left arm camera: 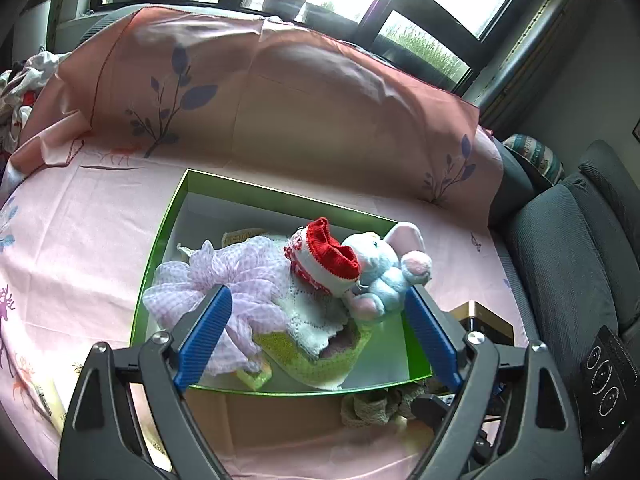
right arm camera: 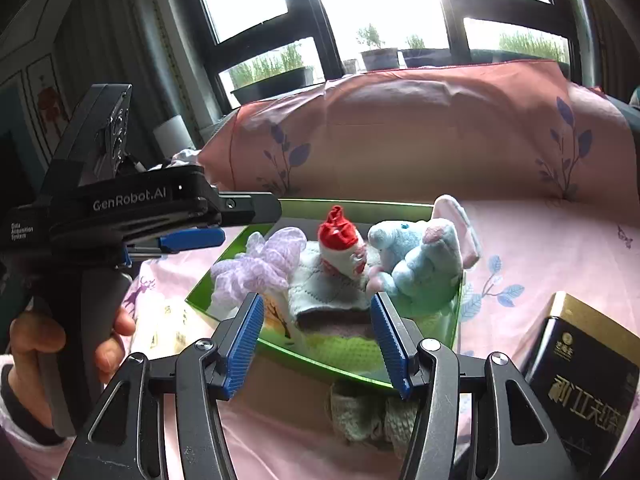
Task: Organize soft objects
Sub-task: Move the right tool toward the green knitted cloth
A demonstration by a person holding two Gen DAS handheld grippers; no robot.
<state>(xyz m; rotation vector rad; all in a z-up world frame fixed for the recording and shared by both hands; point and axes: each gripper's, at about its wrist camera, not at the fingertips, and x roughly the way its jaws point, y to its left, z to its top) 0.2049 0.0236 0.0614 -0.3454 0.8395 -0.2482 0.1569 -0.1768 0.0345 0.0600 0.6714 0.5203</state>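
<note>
A green box (left arm camera: 160, 248) on the pink sheet holds several soft things. Among them are a lilac mesh pouf (left arm camera: 224, 276), a white knitted cloth (left arm camera: 316, 308), a red and white knitted piece (left arm camera: 328, 256) and a blue plush elephant (left arm camera: 380, 264). A green knitted piece (left arm camera: 320, 360) lies at the near wall. My left gripper (left arm camera: 316, 292) is open over the box's near half, with nothing pressed between its blue pads. My right gripper (right arm camera: 317, 300) is open too, just before the box (right arm camera: 360, 208), facing the cloth (right arm camera: 320, 284) and the elephant (right arm camera: 424, 264). A grey knitted item (right arm camera: 368, 416) lies outside the near wall.
A black and gold carton (right arm camera: 580, 380) stands right of the green box. A hand (right arm camera: 28, 344) holds the left gripper's handle at the left. A pink leaf-print cover (left arm camera: 280, 100) rises behind the box. A grey upholstered seat (left arm camera: 568, 260) is at the right. Windows with planters are behind.
</note>
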